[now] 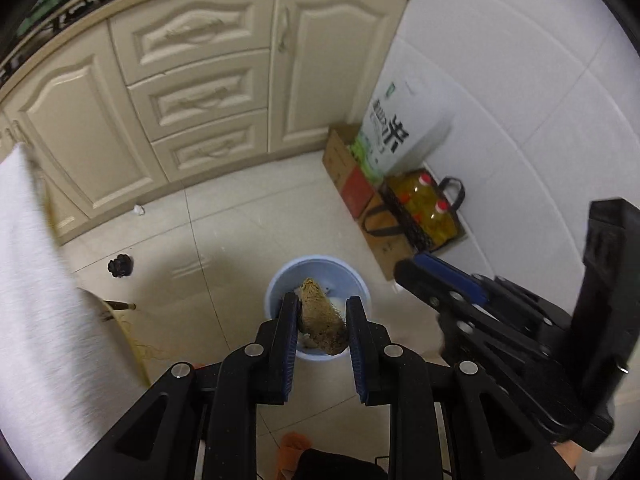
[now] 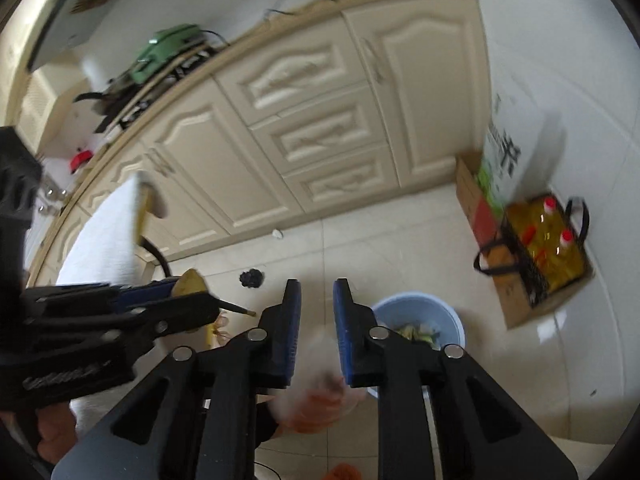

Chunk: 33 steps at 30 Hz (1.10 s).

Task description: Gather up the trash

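My left gripper [image 1: 322, 304] is shut on a brown, rough vegetable scrap [image 1: 322, 320] and holds it above a light blue bin [image 1: 276, 284] on the floor. The scrap shows in the right wrist view [image 2: 191, 282] between the left gripper's fingers [image 2: 188, 308]. My right gripper [image 2: 316, 288] is open and empty; a blurred pale scrap [image 2: 320, 356] shows below its fingers. The bin [image 2: 448, 316] holds peelings. The right gripper shows in the left wrist view [image 1: 408, 270], right of the bin.
Cream cabinets [image 1: 200, 92] line the far side. A small white scrap [image 1: 139, 210] and a dark object [image 1: 119, 266] lie on the tiled floor. Cardboard boxes, a rice bag [image 1: 396, 132] and oil bottles [image 1: 432, 208] stand against the right wall. A white cloth-covered surface [image 1: 36, 280] is on the left.
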Available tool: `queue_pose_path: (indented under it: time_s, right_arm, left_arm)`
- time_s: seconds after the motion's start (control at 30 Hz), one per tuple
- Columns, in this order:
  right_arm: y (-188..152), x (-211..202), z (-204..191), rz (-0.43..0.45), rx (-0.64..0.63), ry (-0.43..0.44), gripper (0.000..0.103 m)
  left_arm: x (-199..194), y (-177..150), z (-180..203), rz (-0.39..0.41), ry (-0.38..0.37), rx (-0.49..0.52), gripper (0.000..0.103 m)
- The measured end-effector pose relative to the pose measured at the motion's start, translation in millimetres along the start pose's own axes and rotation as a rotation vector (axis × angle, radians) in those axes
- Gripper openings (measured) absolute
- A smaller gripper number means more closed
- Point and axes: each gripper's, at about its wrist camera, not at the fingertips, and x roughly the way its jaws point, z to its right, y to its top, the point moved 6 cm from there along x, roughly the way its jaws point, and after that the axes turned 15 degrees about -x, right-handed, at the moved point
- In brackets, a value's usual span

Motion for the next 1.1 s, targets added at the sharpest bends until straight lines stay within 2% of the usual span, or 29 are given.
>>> queue_pose_path:
  time_s: [0.2, 0.27, 0.33, 0.4, 0.53, 0.73, 0.77, 0.83, 0.87, 0.9, 0.93, 1.1]
  right_arm:
    - [-26.2, 45.5, 36.9, -0.087, 0.042, -0.046, 0.019]
    - [-35.5, 51.5, 44.9, -0.093, 0.072, -0.045, 0.025]
    - [-44.0, 57.1, 51.2, -0.109, 0.090, -0.051, 0.040]
    - [-50.7, 60.8, 58.1, -0.126, 0.098, -0.074, 0.051]
    - [-59.8, 60.5, 66.0, -0.136, 0.110, -0.088, 0.053]
    - [-64.1, 54.1, 79.2, -0.133, 0.138, -0.121, 0.058]
    - [-65.0, 52.0, 80.8, -0.133, 0.143, -0.127, 0.059]
    - [-66.2, 47.5, 82.8, -0.129, 0.149, -0.137, 0.059]
    - [-67.2, 44.4, 84.1, -0.125, 0.152, -0.140, 0.062]
    - [-67.1, 42.7, 84.2, -0.122, 0.155, -0.140, 0.068]
    - [-67.1, 39.9, 84.4, -0.118, 0.156, -0.142, 0.073]
    - [-66.6, 24.3, 78.0, -0.094, 0.149, -0.149, 0.074]
  left_arm:
    - [67.1, 18.3, 19.9, -0.064, 0.035, 0.000, 0.020]
    - [88.5, 23.9, 23.0, -0.084, 0.054, -0.019, 0.020]
    - [115.6, 29.6, 29.2, -0.110, 0.057, -0.017, 0.020]
    - [138.0, 34.6, 34.2, -0.122, 0.073, -0.003, 0.020]
    - [161.7, 36.3, 42.0, -0.152, 0.086, 0.010, 0.020]
    - [172.4, 34.8, 49.6, -0.131, 0.080, 0.044, 0.024]
    - [171.4, 33.9, 48.6, -0.126, 0.081, 0.043, 0.031]
    - [164.6, 31.7, 46.6, -0.108, 0.074, 0.039, 0.053]
    - [162.2, 32.1, 48.1, -0.088, 0.066, 0.038, 0.068]
    - [152.7, 29.9, 44.9, -0.063, 0.065, 0.043, 0.073]
    - [148.1, 29.0, 45.2, -0.037, 0.069, 0.050, 0.073]
    - [125.3, 11.5, 48.6, 0.038, 0.100, 0.088, 0.074]
